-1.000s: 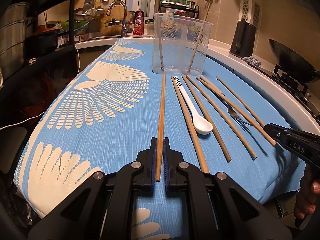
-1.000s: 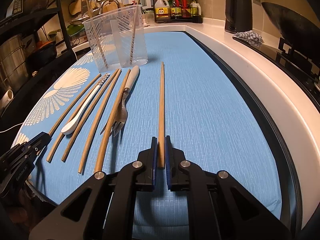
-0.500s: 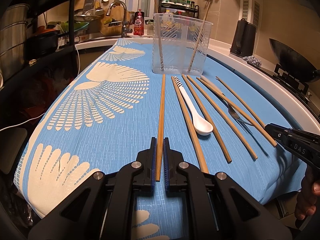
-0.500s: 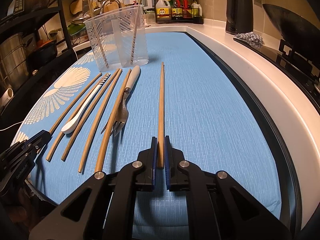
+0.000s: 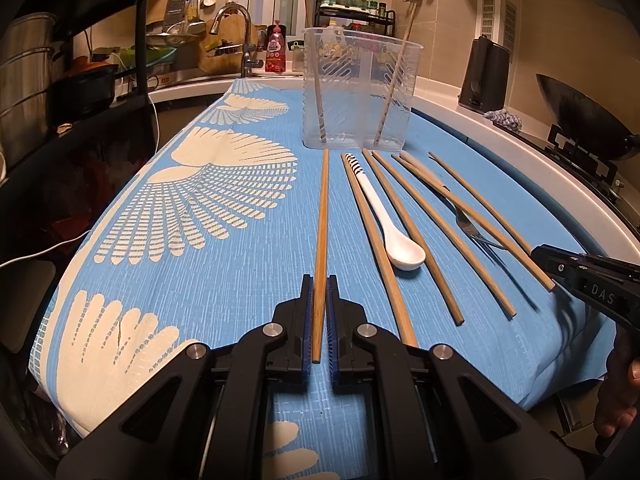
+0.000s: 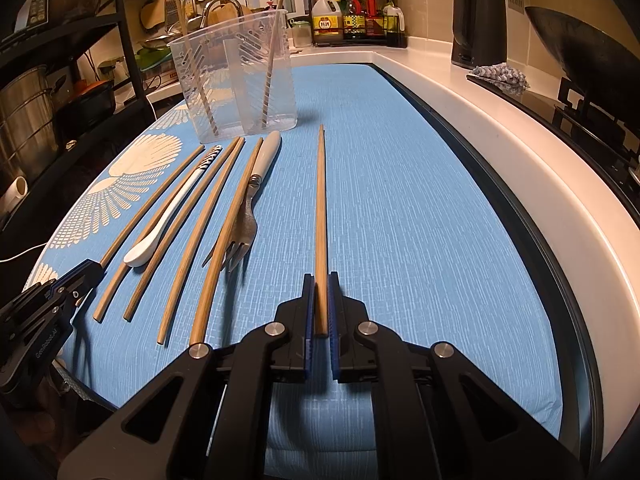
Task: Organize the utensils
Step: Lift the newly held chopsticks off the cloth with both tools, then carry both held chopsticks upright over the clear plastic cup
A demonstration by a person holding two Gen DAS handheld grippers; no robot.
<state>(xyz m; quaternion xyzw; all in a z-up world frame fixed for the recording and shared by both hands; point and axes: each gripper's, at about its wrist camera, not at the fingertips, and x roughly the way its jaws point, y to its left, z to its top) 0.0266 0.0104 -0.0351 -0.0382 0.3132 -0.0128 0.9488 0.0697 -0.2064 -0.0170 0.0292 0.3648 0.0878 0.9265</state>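
Note:
My left gripper is shut on the near end of a wooden chopstick that points at the clear plastic holder. My right gripper is likewise shut on the near end of another chopstick. Between the two lie several loose chopsticks, a white spoon and a fork on the blue cloth. Two chopsticks stand inside the holder. Whether the held chopsticks rest on the cloth I cannot tell.
A black shelf with pots stands at the left, and a sink tap lies behind the holder. At the right are the white counter edge, a black kettle, a wok and a bottle rack.

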